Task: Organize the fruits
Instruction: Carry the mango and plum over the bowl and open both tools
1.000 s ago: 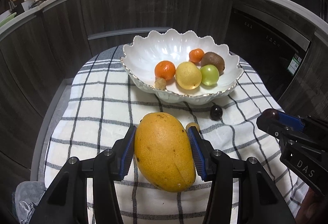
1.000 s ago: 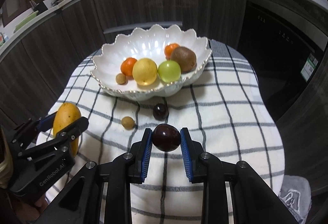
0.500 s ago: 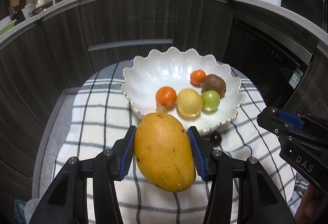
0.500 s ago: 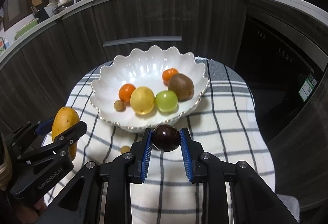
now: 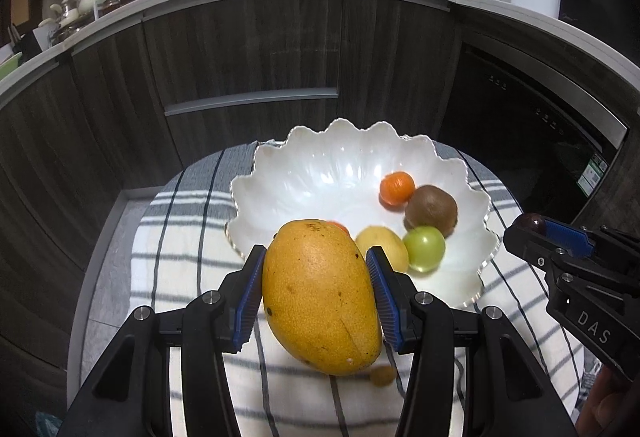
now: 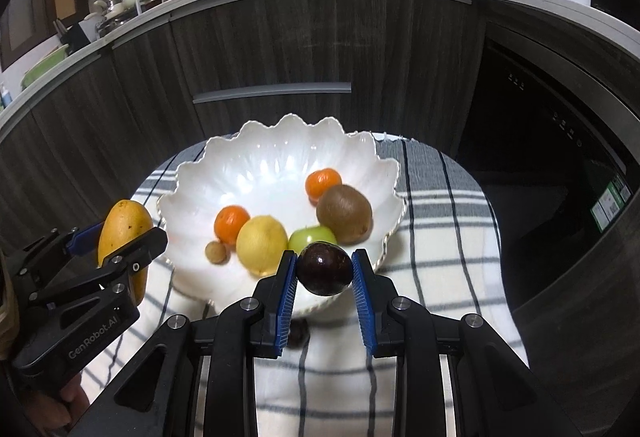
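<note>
My left gripper [image 5: 316, 291] is shut on a large yellow mango [image 5: 320, 297], held above the near left rim of the white scalloped bowl [image 5: 320, 165]. My right gripper [image 6: 324, 271] is shut on a dark purple round fruit [image 6: 324, 269], held above the bowl's near rim [image 6: 280, 141]. The bowl holds two oranges [image 6: 231, 223], a yellow fruit [image 6: 262, 245], a green fruit [image 6: 312, 237], a kiwi [image 6: 344, 213] and a small brown fruit [image 6: 217, 252]. The left gripper with the mango [image 6: 124, 233] shows at the left of the right wrist view.
The bowl stands on a white cloth with dark checks [image 6: 432, 245]. A small brown fruit [image 5: 382, 375] and a small dark fruit [image 6: 298, 333] lie on the cloth near the bowl. Dark cabinet fronts [image 5: 248, 49] rise behind, with a cluttered counter on top.
Both grippers have risen and moved forward toward the bowl with their fruit. The bowl now sits lower and nearer in both views.
</note>
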### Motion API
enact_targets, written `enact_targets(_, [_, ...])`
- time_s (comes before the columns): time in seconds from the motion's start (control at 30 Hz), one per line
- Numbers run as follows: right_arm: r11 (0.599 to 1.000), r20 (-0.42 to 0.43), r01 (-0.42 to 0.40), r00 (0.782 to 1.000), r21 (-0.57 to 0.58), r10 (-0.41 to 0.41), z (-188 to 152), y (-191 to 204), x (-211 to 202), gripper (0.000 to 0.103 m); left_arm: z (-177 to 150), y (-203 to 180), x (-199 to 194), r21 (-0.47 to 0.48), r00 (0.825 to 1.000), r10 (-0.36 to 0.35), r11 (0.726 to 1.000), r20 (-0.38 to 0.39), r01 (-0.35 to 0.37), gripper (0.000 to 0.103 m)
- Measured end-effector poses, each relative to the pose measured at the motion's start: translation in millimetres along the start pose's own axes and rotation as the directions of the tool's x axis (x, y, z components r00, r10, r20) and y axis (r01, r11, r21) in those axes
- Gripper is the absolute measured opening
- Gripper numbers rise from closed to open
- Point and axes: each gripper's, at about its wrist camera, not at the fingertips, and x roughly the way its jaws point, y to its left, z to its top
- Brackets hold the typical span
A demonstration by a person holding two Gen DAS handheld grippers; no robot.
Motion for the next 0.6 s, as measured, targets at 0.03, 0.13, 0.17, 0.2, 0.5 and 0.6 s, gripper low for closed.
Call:
enact_targets(0.03, [1.0,-0.002,0.0,1.0,0.001,0.0,4.0,-1.2,4.8,0.029,3.8,0.9,5.1,-0.001,1.0,0.0,1.0,-0.002,0.0,0.05])
enact_targets(0.13, [1.0,-0.006,0.0,1.0,0.0,0.0,14.9,-1.9,18.0,0.029,14.6,4.5,21.0,-0.002,1.0,0.002,1.0,-0.008,-0.002,0.05])
enact_targets(0.17, [1.0,-0.008,-0.001,1.0,0.0,0.001,18.8,-2.2,23.2,0.029,16.7,5.0,24.9,-0.003,1.0,0.002,1.0,-0.01,-0.002,0.05])
enact_targets(0.2, [1.0,-0.009,-0.001,1.0,-0.001,0.001,23.0,-2.1,28.7,0.029,19.7,6.3,30.4,-0.003,1.0,0.002,1.0,-0.012,-0.002,0.05])
enact_targets(0.5, [0.999,-0.037,-0.031,0.999,-0.028,0.03,53.8,8.7,83.2,0.029,42.7,27.0,81.4,-0.01,0.999,0.001,1.0,-0.042,-0.001,0.05])
enact_targets(0.6, [0.998,-0.043,-0.043,0.998,-0.037,0.042,59.6,15.7,97.0,0.029,44.4,32.6,92.3,-0.014,0.999,0.0,1.0,-0.051,-0.001,0.05])
